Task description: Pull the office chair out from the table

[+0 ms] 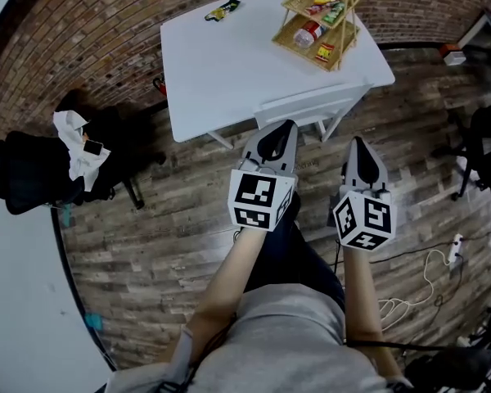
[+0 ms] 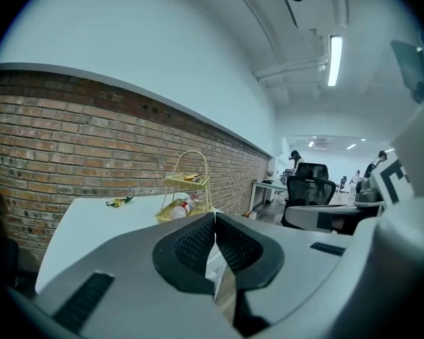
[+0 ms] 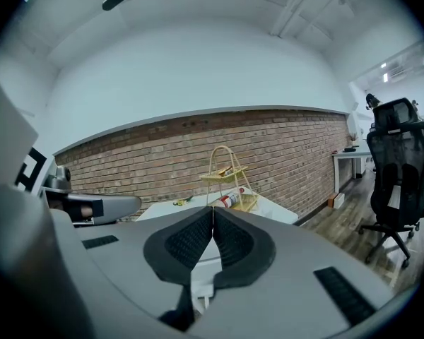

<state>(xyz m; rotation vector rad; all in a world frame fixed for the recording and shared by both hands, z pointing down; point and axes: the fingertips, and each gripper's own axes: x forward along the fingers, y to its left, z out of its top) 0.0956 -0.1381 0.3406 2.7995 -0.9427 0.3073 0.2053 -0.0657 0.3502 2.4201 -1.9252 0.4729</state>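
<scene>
The left hand-held gripper [image 1: 285,129] and right hand-held gripper [image 1: 359,144], both closed on nothing, hover over the wood-plank floor [image 1: 172,244]. Just ahead, a white chair [image 1: 311,106] sits tucked under the white square surface [image 1: 229,56]. On the surface stands a two-tier wicker basket [image 1: 319,19]. A black office chair [image 1: 33,174] draped with cloth stands well left.

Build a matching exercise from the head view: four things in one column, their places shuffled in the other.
1. wicker rack
2. green packet
3. white chair
4. power strip

A. on the floor, at right
B. tucked in at the near edge of the table
C. lying flat near the table's far edge
D. standing on the table's right side

Pairs: 1-D, 2-C, 3-B, 4-A
</scene>
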